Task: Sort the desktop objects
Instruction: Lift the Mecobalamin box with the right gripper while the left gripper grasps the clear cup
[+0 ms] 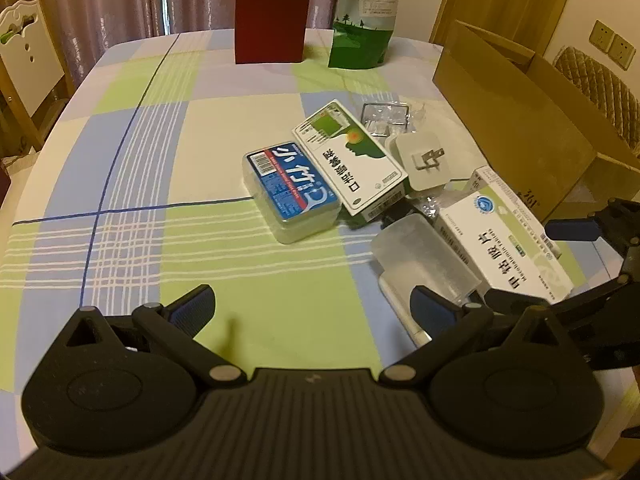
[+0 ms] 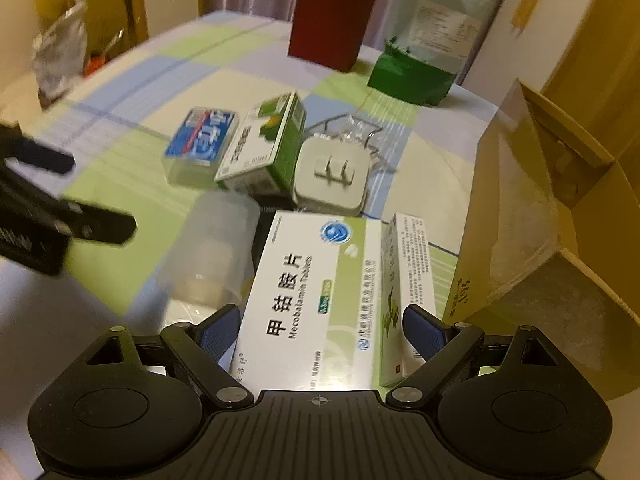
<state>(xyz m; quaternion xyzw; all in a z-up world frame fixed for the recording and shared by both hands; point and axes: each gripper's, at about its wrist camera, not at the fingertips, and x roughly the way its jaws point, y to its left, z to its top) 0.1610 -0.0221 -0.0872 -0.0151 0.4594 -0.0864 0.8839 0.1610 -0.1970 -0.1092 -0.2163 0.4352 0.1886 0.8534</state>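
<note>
The right gripper has its jaws spread wide on either side of the near end of the Mecobalamin box; the box lies flat on the table between the blue pads, with a gap visible at each pad, so nothing is gripped; a second, narrower box lies along its right edge, also within the jaws' span. The left gripper hangs over bare checked cloth with its jaws wide and nothing between them; the clutter sits ahead and to its right.

The left wrist view shows the whole cluster from the side: a blue floss case, a green-and-white box leaning on it, a white plug prongs up, a clear packet behind, a frosted tub beside the Mecobalamin box, and the right gripper at the frame's right edge; a white strip pokes from under the tub, too little shown to name. The right wrist view, blurred, shows the left gripper at its left edge and the open inside of the cardboard carton, which the left view sees only from outside; a red box and green pouch stand at the far side in both.
</note>
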